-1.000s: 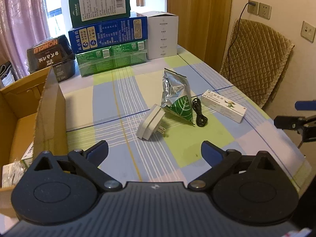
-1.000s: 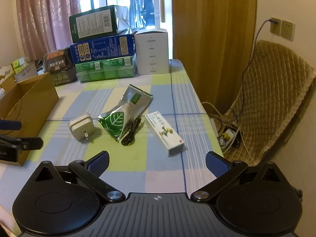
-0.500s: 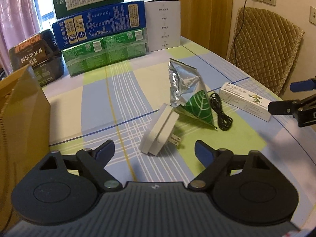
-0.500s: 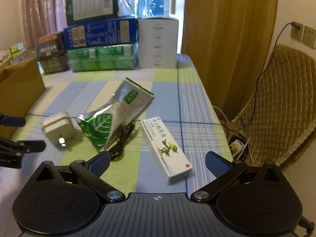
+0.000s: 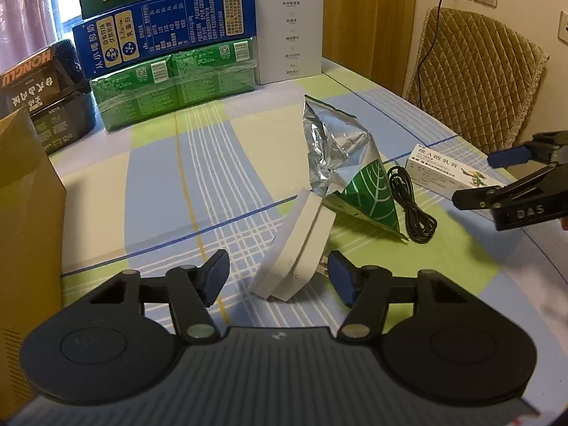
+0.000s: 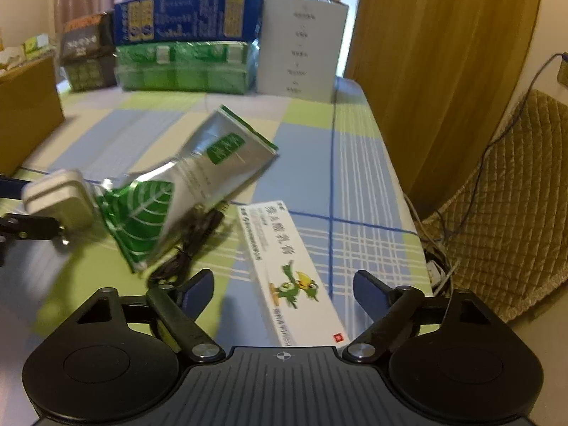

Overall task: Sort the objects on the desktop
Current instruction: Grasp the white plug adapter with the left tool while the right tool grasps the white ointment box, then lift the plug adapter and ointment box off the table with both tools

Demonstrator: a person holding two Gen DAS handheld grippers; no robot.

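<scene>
Both sets of fingers spread for straddle grabs: left gripper [image 5: 278, 277] brackets the white charger [image 5: 296, 248] on the table [image 5: 159, 177], right gripper [image 6: 284, 293] over the medicine box [image 6: 287, 273], cardboard box [image 5: 25, 213] likely drop-off.

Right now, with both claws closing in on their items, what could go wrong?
1. The white charger leans tilted against the foil bag; the open left claw closing on it could knock it flat or drag the bag.
2. The black cable lies beside the medicine box; the open right claw straddling the box might snag it.
</scene>
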